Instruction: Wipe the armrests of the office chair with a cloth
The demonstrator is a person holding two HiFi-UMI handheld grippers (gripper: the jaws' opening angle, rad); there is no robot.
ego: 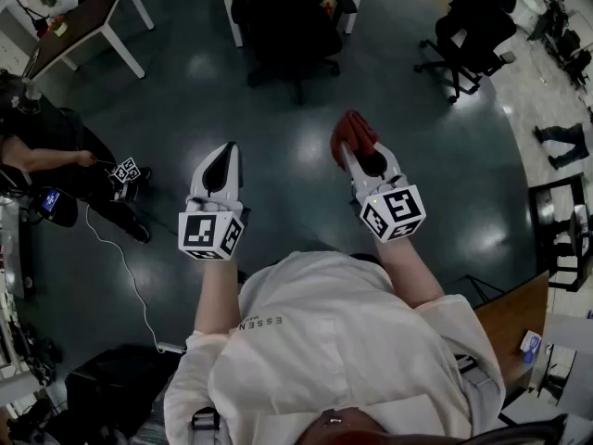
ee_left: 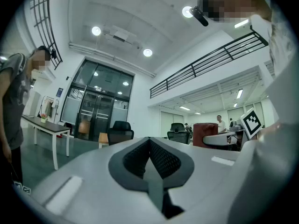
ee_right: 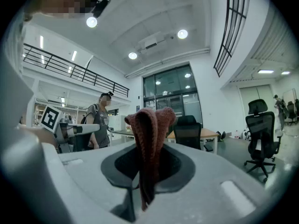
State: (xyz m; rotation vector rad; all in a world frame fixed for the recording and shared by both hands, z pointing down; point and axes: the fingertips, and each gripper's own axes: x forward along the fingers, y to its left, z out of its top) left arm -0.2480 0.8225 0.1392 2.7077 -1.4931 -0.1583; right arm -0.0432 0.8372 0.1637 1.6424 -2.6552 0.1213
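Note:
My right gripper [ego: 353, 148] is shut on a folded reddish-brown cloth [ego: 354, 133], which sticks up between the jaws in the right gripper view [ee_right: 150, 139]. My left gripper [ego: 223, 154] is shut with nothing in it; its black pads [ee_left: 150, 158] meet. Both grippers hang above the dark floor, side by side. A black office chair [ego: 289, 28] with armrests stands ahead at the top centre of the head view, well beyond both grippers. It shows in the right gripper view as the office chair [ee_right: 188, 130] behind the cloth.
A second black office chair [ego: 471, 28] stands at the top right. White-legged tables [ego: 85, 21] are at the top left. A person [ego: 46, 160] stands at the left holding another marker cube. A wooden desk corner [ego: 511, 323] lies at the right.

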